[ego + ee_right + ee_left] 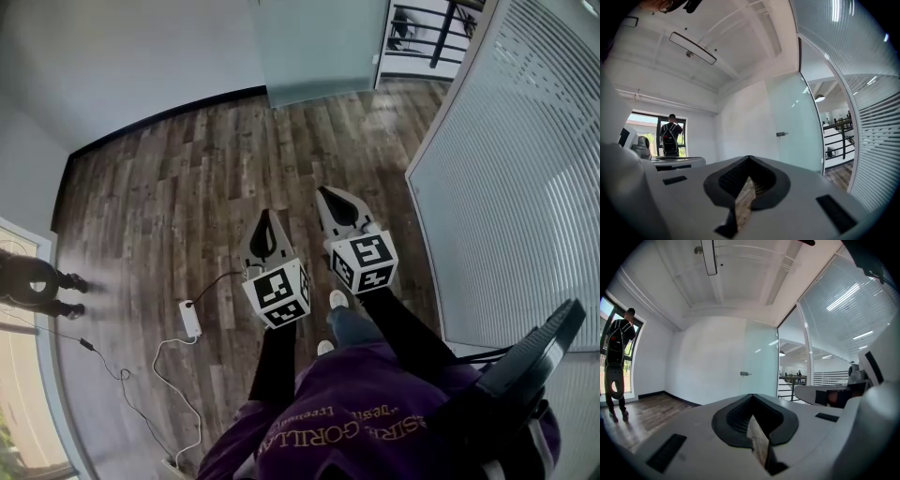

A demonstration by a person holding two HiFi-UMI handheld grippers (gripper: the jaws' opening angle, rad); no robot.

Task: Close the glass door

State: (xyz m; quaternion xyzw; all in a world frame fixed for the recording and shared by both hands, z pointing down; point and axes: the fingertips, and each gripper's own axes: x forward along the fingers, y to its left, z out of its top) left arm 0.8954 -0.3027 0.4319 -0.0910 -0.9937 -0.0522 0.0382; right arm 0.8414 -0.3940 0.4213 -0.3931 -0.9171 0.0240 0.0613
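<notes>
The frosted glass door stands open across the wood floor, swung against the white wall; beside it the doorway shows a railing. Its small handle is visible in the left gripper view, and the same door with its handle appears in the right gripper view. My left gripper and right gripper are held side by side, level, pointing toward the door from well short of it. Both have their jaws together with nothing between them. The left gripper and right gripper touch nothing.
A glass wall with blinds runs along the right. On the floor at the left lie a white power strip and its cables. A person stands by the window at far left. A ceiling lamp hangs overhead.
</notes>
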